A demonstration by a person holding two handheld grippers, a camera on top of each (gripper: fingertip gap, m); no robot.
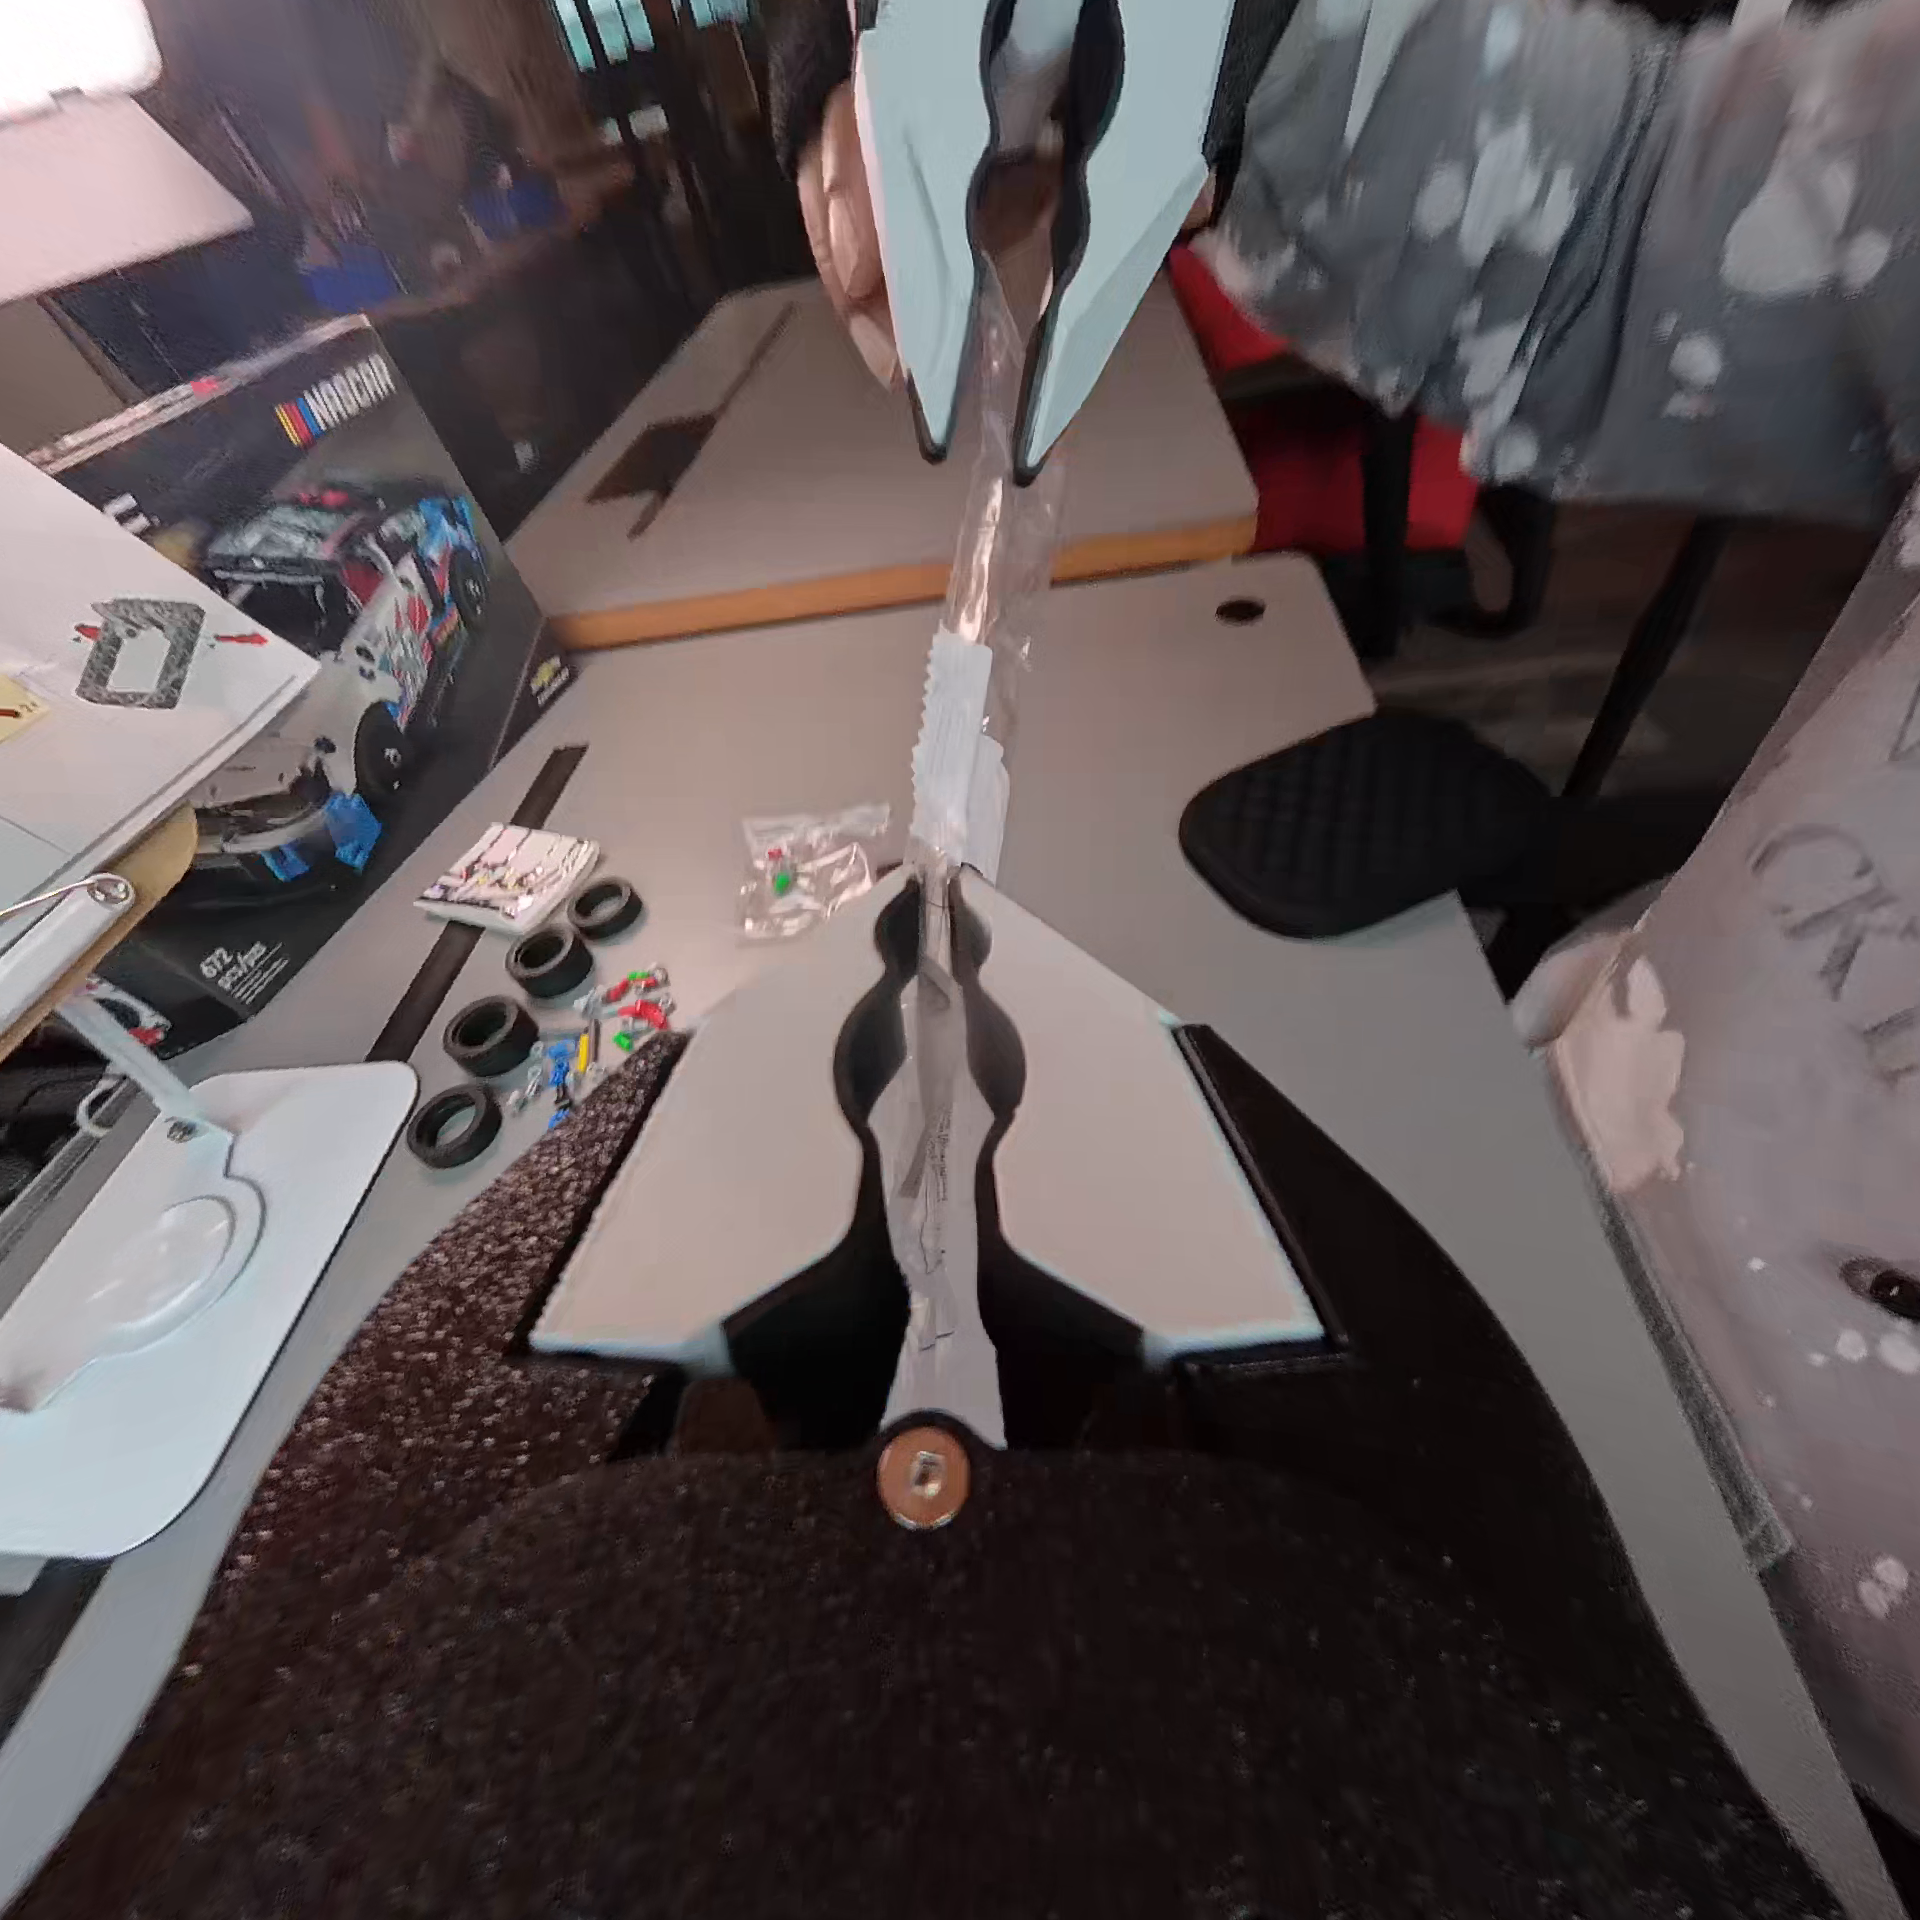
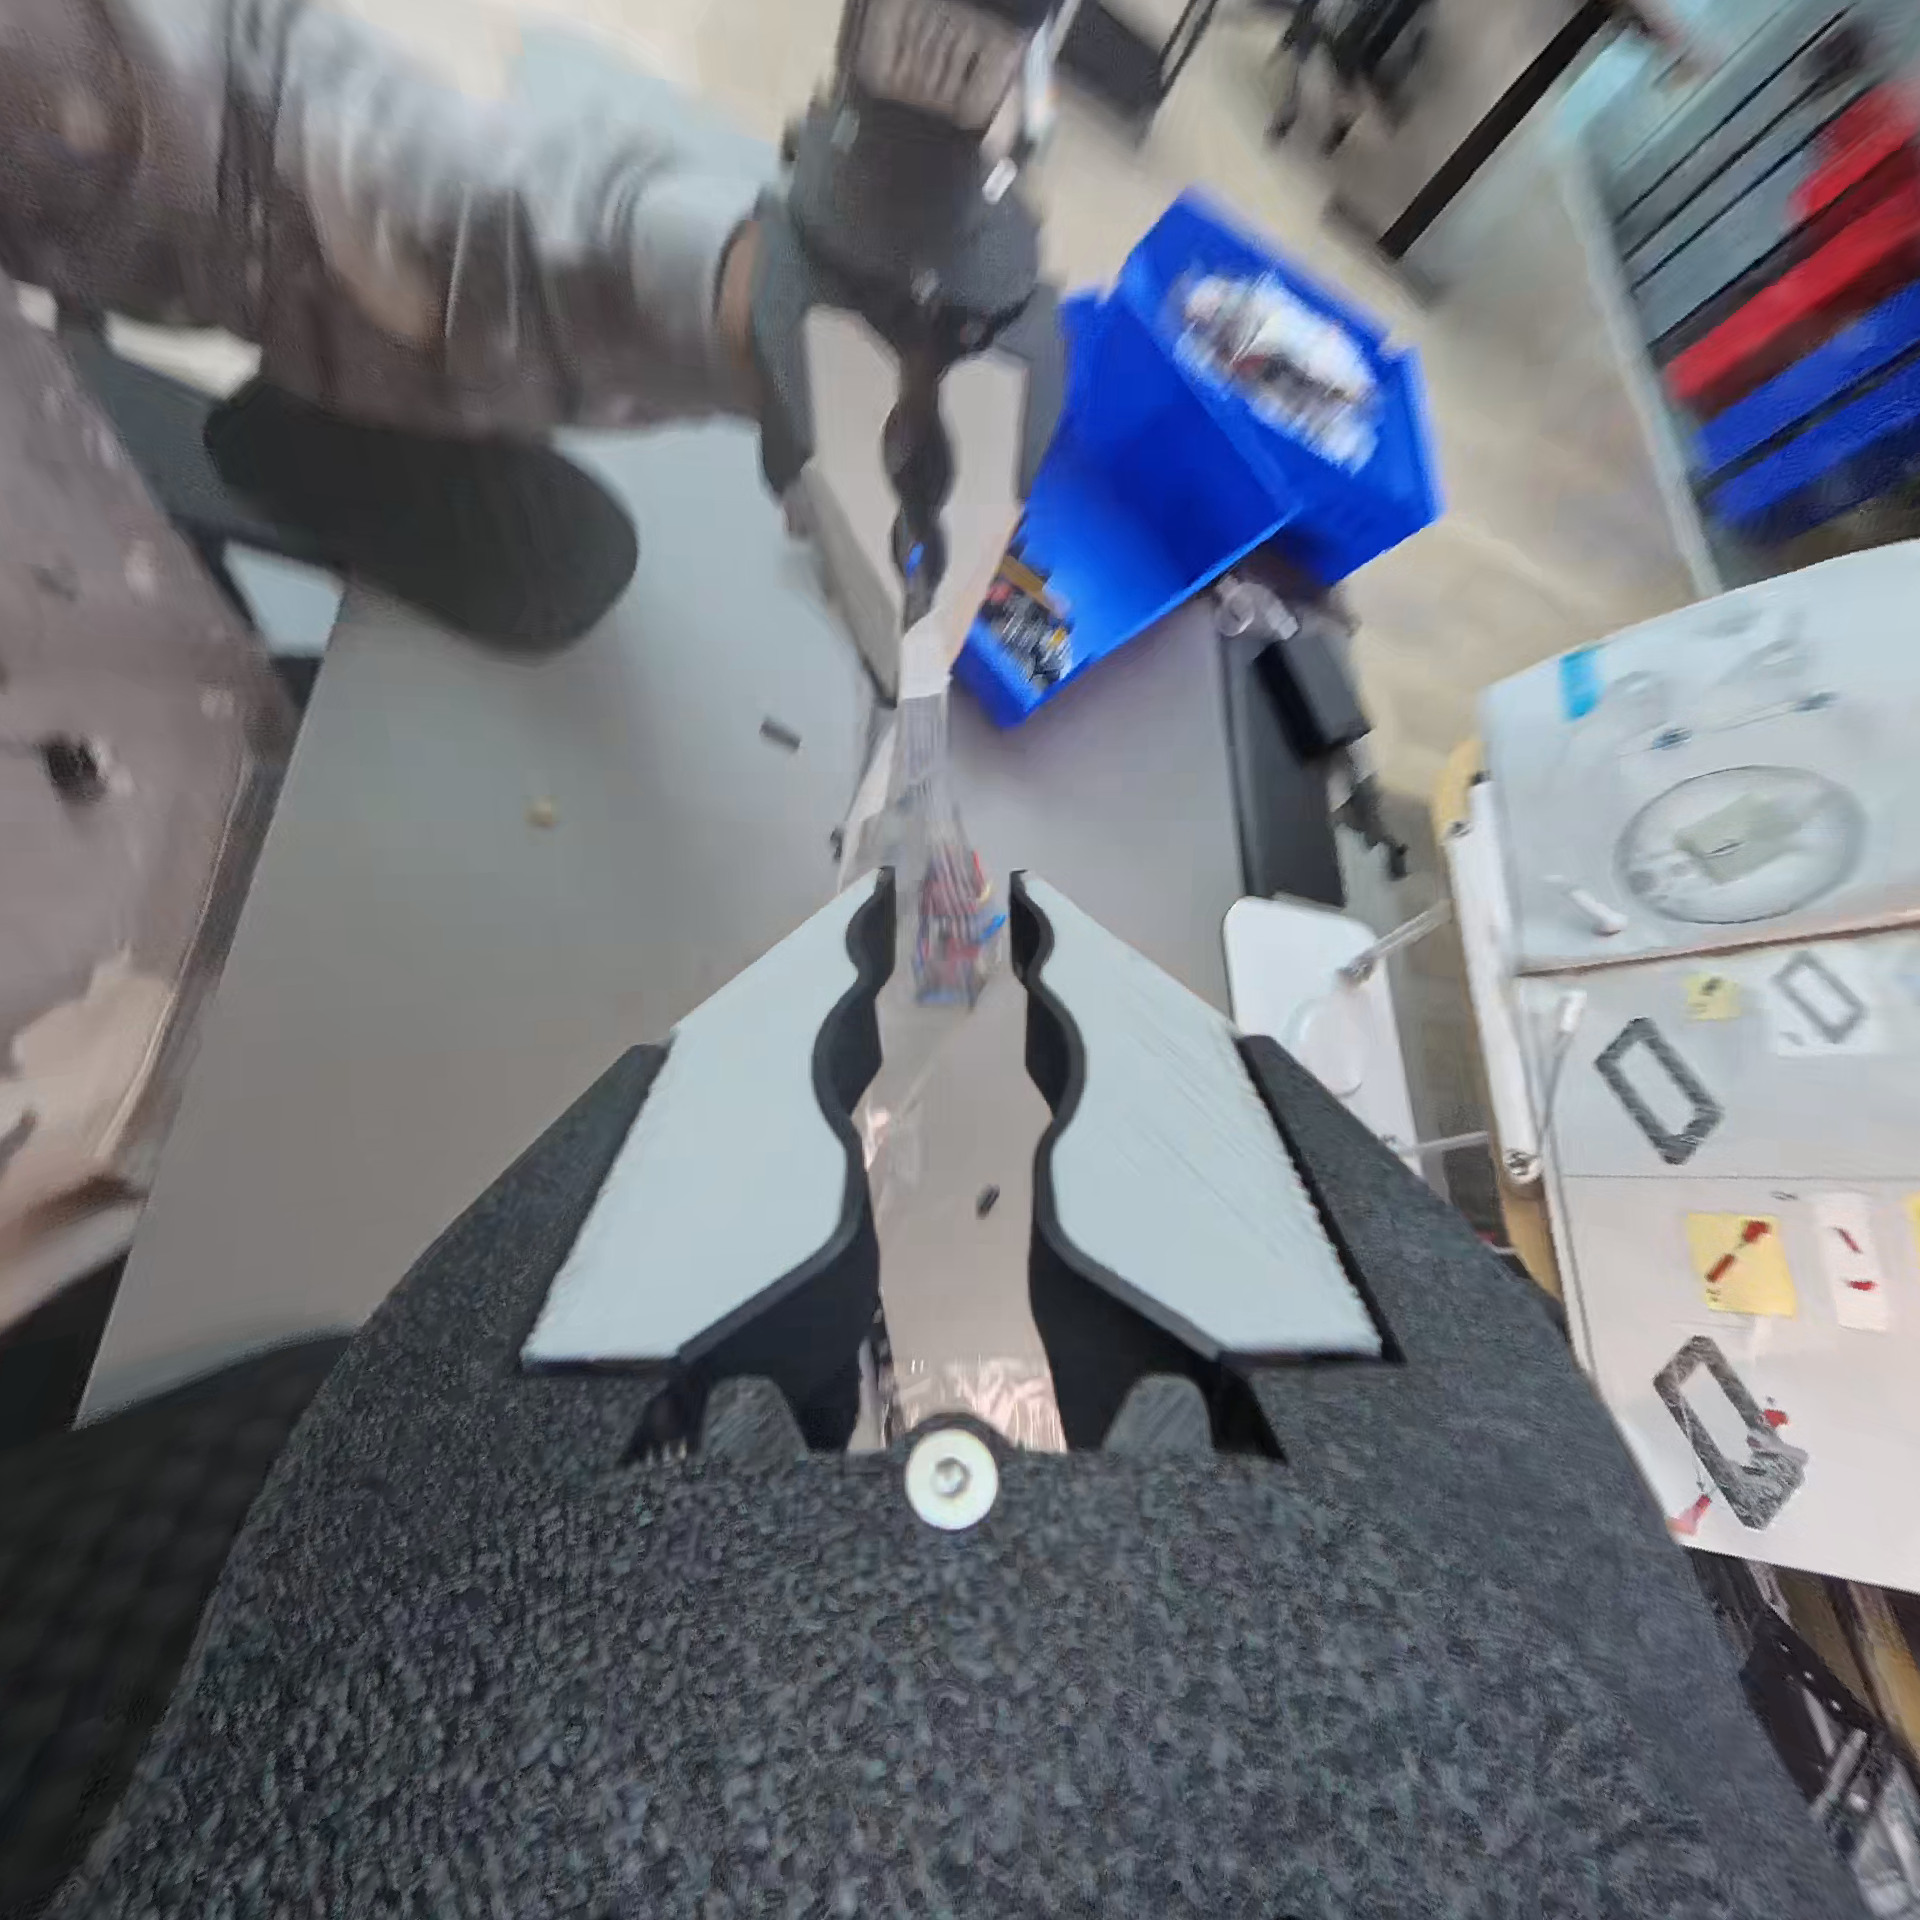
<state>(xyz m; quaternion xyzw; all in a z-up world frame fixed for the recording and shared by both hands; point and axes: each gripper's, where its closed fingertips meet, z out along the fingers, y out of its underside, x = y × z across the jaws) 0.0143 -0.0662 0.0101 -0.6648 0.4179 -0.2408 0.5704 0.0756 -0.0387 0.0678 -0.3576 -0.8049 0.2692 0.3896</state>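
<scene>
Grey bench (image 1: 1195,665), cluttered at 9 o'clock: a boxed model car kit (image 1: 343,582), four black tyres (image 1: 488,1034) and loose coloured small parts (image 1: 597,1029). My left fingers (image 1: 940,883) are closed tight on one end of a clear plastic bag (image 1: 971,717), stretched taut toward 12 o'clock. My right fingers (image 1: 977,462) stand slightly parted around its other end; firm grip cannot be confirmed. Blue bin (image 2: 1195,457) sits at 1 o'clock in the right wrist view.
</scene>
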